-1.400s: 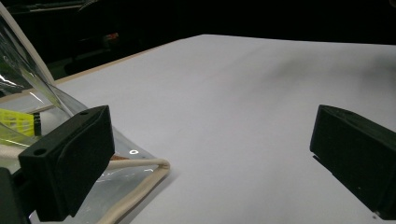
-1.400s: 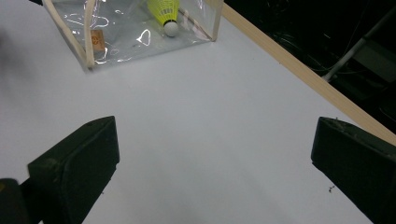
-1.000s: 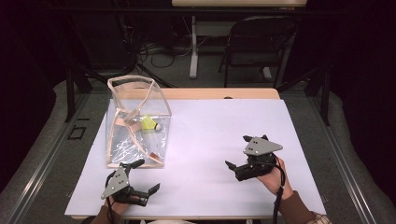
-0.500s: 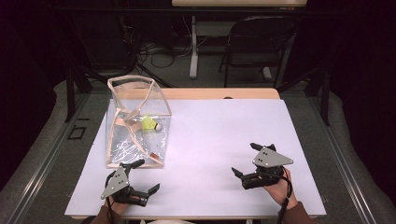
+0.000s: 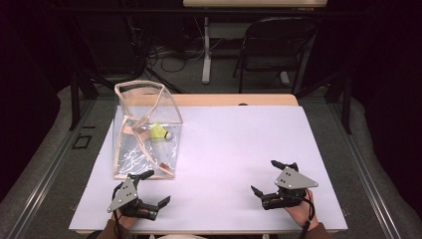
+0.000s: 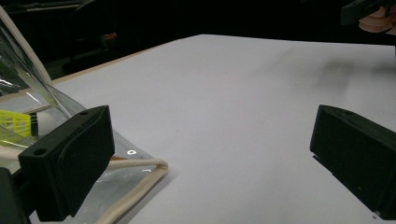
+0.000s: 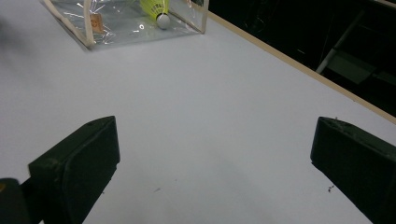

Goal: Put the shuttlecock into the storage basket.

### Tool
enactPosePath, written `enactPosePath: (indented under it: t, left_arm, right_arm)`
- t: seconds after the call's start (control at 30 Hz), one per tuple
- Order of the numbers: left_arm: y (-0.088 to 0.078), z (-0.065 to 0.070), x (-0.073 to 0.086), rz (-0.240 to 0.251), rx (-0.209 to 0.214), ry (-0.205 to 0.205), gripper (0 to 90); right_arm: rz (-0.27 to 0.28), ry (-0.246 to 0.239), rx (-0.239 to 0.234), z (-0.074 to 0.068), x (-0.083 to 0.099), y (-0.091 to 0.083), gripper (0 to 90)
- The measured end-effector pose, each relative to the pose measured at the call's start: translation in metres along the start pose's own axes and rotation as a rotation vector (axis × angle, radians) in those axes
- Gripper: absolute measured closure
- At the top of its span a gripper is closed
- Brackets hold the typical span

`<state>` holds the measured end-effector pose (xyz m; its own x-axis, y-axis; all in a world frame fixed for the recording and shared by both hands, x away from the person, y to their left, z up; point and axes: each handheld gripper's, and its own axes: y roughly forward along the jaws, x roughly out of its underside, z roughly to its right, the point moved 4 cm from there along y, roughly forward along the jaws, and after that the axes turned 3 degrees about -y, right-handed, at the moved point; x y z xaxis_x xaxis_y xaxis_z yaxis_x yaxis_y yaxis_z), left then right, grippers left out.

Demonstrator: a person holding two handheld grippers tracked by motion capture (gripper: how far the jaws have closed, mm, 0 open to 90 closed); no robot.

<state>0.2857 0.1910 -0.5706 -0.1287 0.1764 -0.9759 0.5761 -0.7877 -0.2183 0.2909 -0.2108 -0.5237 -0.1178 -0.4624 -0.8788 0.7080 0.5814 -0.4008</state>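
White tabletop (image 5: 224, 164), both tools spread empty: ease your left gripper (image 5: 149, 188) onto the clear cream-trimmed plastic pouch (image 5: 144, 132) rim, right gripper (image 5: 271, 177) waiting apart.

Your left handheld black two-jaw gripper (image 5: 152, 187) carries a flat grey three-cornered metal plate (image 5: 123, 194) on top w/ small dark screw dots. Jaws are chunky black blocks, matte, squared ends; the left gripper view shows two small round holes in one block's top face. Your right handheld black two-jaw gripper (image 5: 271, 177) has the same build: grey three-cornered plate (image 5: 294, 179) on top, black body under it, blocky matte jaws w/ a few pale dust specks in the right gripper view. A thin black cable (image 5: 309, 219) trails off the right one across your hand (image 5: 298, 211). Dark brownish sleeve cuffs (image 5: 318, 231) at both wrists.
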Motion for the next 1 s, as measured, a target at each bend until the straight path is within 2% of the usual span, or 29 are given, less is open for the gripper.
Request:
enactPosePath:
  t: [0.47,0.8,1.0]
  left_arm:
    - [0.0,0.0,0.0,0.0,0.001,-0.001,0.0]
    - [0.0,0.0,0.0,-0.003,0.006,-0.003,0.0]
    - [0.0,0.0,0.0,-0.003,0.006,-0.004,0.0]
  right_arm:
    - [0.033,-0.005,0.031,-0.005,0.02,-0.012,1.3]
    - [0.061,-0.017,0.025,-0.005,0.032,-0.021,1.3]
    - [0.094,0.002,0.021,-0.006,0.037,-0.028,0.9]
